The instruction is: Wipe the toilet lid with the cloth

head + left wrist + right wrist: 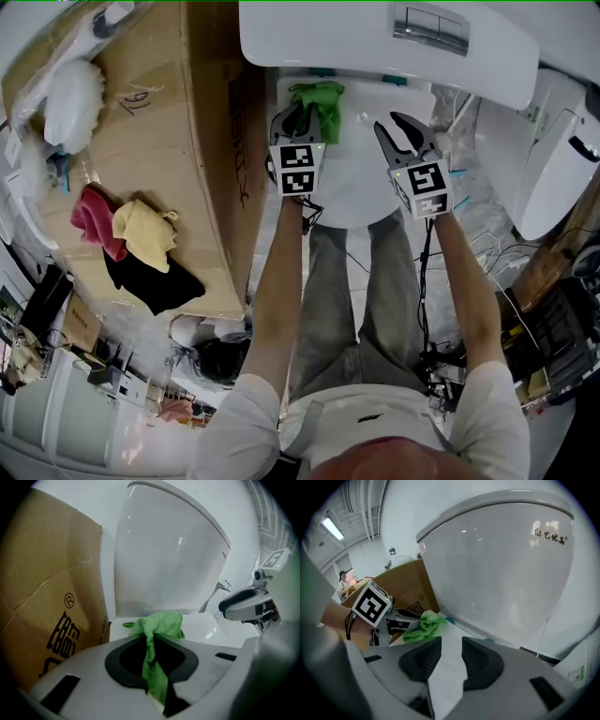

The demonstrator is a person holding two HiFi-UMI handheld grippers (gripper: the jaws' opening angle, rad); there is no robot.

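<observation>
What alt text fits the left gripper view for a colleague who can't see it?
The left gripper is shut on a green cloth, whose bunched end rests on the white toilet lid before the cistern. A cardboard box stands at left; the right gripper hovers at right.

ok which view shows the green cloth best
The left gripper view: the green cloth fills its centre, pinched in the jaws of the left gripper. The head view shows it from above at the back of the toilet lid; the right gripper view shows only a small bunch.
</observation>
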